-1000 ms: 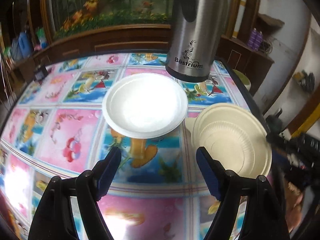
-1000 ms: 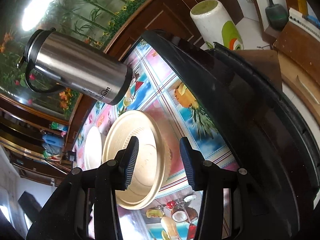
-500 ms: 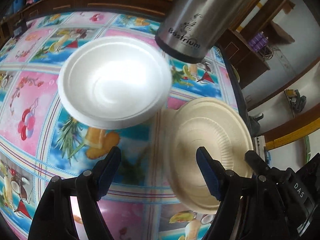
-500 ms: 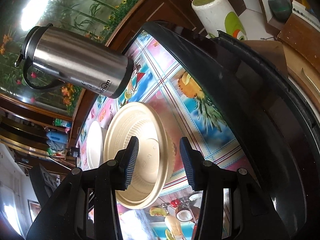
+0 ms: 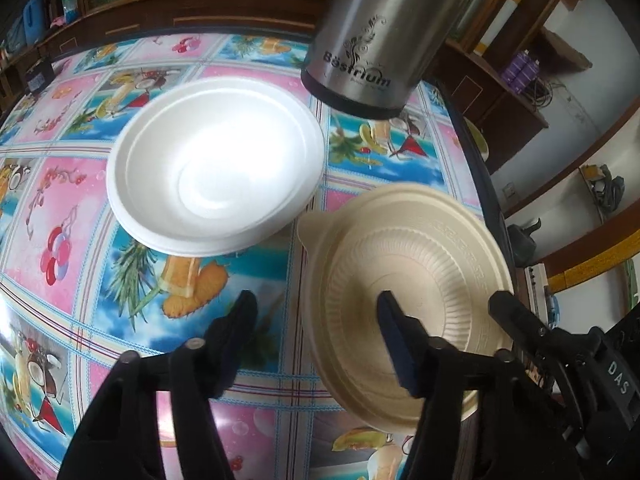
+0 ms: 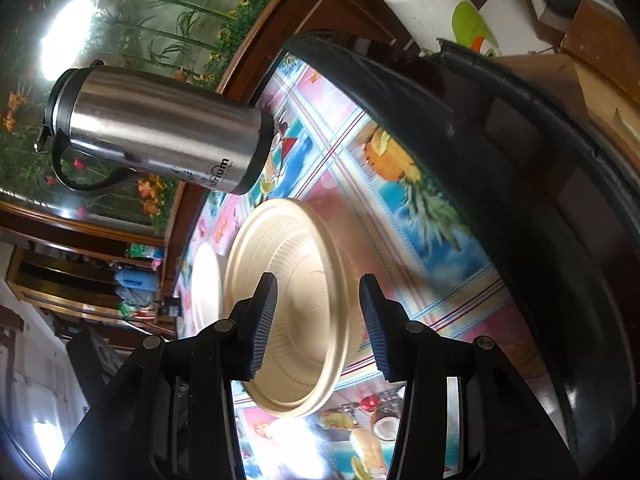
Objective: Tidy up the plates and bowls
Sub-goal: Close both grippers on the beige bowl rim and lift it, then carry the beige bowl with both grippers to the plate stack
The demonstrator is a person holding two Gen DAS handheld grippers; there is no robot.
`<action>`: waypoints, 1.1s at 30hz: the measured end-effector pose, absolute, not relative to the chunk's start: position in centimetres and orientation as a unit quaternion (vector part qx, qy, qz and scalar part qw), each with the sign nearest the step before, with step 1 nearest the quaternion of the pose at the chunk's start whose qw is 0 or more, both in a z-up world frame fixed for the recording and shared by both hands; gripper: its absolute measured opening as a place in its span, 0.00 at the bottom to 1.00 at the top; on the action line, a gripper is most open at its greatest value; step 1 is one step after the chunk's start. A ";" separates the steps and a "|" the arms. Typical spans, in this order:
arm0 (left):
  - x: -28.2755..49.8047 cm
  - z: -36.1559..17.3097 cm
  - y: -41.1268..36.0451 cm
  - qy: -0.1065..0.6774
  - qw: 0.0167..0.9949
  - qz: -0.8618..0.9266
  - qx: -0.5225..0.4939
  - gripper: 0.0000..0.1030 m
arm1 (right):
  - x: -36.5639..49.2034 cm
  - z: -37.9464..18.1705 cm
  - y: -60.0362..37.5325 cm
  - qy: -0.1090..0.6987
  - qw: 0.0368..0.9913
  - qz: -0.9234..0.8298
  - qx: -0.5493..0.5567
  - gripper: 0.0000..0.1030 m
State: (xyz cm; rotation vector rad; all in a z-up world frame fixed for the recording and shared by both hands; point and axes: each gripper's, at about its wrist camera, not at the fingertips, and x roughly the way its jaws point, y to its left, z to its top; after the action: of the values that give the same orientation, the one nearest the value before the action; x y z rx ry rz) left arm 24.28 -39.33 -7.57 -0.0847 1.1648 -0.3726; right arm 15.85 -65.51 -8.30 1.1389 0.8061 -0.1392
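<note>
A white foam plate (image 5: 216, 176) lies on the colourful tablecloth (image 5: 80, 184). To its right a cream ribbed bowl (image 5: 404, 264) lies upside down near the table's right edge. My left gripper (image 5: 316, 316) is open, straddling the bowl's left rim. My right gripper (image 6: 316, 304) is open around the bowl's (image 6: 296, 280) right rim; its arm shows in the left wrist view (image 5: 568, 352). The white plate shows edge-on beyond the bowl (image 6: 206, 284).
A steel Bestrium thermos (image 5: 368, 40) stands behind the plates and shows in the right wrist view (image 6: 160, 136). The table's dark edge (image 6: 500, 184) runs just right of the bowl. A white and green cylinder (image 6: 436, 8) stands off the table.
My left gripper has moved right and closer, from facing the white plate to straddling the cream bowl's left rim. My right gripper has edged closer to the bowl. Both stay open.
</note>
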 end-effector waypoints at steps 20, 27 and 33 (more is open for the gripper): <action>24.1 -8.1 -38.6 0.557 0.802 -0.211 -0.042 0.13 | 15.8 -7.7 -64.4 0.398 0.792 -0.115 0.450 0.10; 22.9 -7.1 -36.3 0.541 0.810 -0.223 -0.042 0.13 | 15.2 -6.6 -62.4 0.407 0.797 -0.109 0.432 0.09; 21.8 -6.9 -33.6 0.531 0.816 -0.226 -0.041 0.13 | 13.8 -5.5 -59.3 0.403 0.815 -0.100 0.405 0.09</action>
State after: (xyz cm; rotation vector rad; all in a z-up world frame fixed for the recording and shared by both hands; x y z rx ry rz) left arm 21.76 -33.61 -6.85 -0.0869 1.1327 -0.4820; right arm 13.79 -59.26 -5.47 0.8641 0.8602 -0.2126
